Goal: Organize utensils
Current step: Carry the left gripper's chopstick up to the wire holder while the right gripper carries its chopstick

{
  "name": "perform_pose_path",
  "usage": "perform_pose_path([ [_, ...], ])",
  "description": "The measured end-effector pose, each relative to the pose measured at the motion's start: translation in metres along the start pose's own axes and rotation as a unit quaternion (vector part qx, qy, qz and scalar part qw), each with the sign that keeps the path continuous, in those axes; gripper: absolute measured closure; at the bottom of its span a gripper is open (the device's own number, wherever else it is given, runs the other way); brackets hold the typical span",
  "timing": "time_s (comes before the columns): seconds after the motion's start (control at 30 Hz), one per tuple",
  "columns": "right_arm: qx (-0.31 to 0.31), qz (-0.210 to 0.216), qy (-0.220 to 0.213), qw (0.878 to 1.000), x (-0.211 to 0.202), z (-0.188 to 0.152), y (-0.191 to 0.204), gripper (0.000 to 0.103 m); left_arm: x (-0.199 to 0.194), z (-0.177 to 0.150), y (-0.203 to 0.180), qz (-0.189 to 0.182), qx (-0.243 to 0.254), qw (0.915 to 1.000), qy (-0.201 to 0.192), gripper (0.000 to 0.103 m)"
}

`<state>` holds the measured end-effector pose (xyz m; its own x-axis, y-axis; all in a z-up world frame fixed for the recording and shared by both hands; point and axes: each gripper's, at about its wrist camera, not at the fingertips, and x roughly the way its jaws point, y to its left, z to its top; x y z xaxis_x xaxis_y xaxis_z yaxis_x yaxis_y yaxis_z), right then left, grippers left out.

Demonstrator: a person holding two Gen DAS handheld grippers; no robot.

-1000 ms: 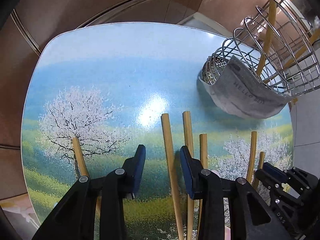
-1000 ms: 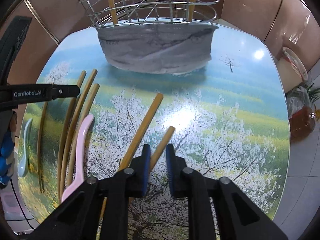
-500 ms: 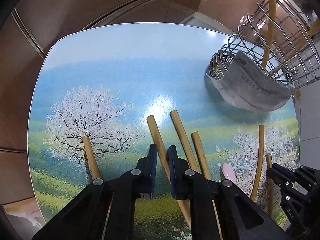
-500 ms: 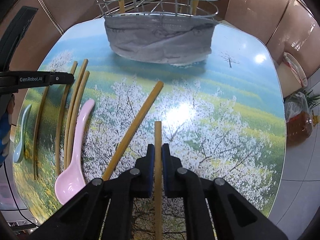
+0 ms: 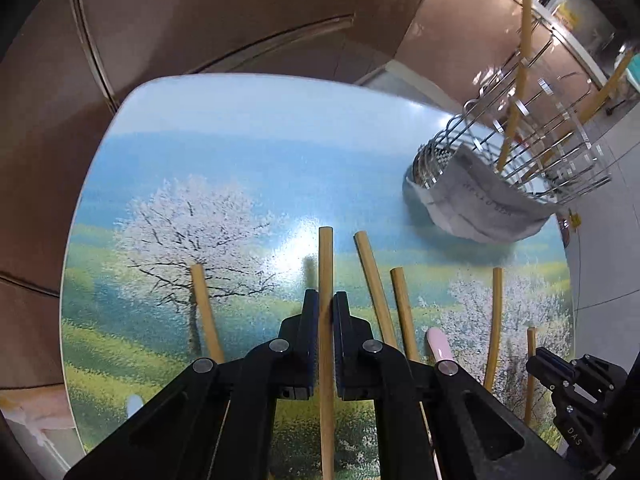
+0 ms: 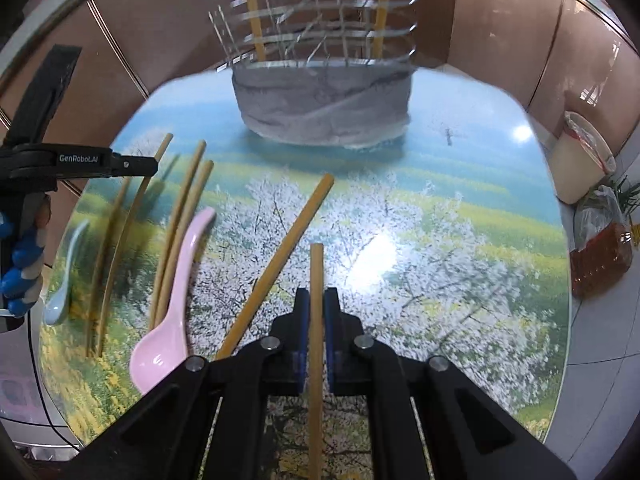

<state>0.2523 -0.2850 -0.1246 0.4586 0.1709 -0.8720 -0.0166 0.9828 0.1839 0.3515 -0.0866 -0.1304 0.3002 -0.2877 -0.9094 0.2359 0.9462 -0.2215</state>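
Both grippers now pinch one chopstick each, left gripper (image 5: 326,312) and right gripper (image 6: 316,300), lifted off the table (image 6: 460,184); next, carry them into the wire holder (image 6: 320,20).

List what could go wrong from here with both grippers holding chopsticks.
1. Each gripper, left and right, pinches one thin chopstick on narrow pads; either could pivot or slip.
2. The wire basket already holds upright chopsticks; a new one may snag its wires.
3. The pink spoon and loose chopsticks lie close by and could get knocked.
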Motion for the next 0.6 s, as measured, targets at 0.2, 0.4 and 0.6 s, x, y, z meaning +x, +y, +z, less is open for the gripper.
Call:
perform_pose_path([
  [0.2, 0.012, 0.018, -0.057, 0.998, -0.045, -0.020, -0.002, 0.097, -0.039, -0.019, 0.008, -0.008, -0.016, 0.9989, -0.044, 0.097],
  [0.4, 0.017, 0.036, -0.107, 0.993, -0.093, -0.023, 0.008, 0.097, -0.085, -0.035, 0.003, -0.032, -0.024, 0.9954, -0.087, 0.097],
  [0.6, 0.009, 0.042, -0.153, 0.987, -0.127, -0.019, 0.029, 0.097, -0.129, -0.048, -0.014, -0.040, -0.014, 0.9901, -0.134, 0.097],
])
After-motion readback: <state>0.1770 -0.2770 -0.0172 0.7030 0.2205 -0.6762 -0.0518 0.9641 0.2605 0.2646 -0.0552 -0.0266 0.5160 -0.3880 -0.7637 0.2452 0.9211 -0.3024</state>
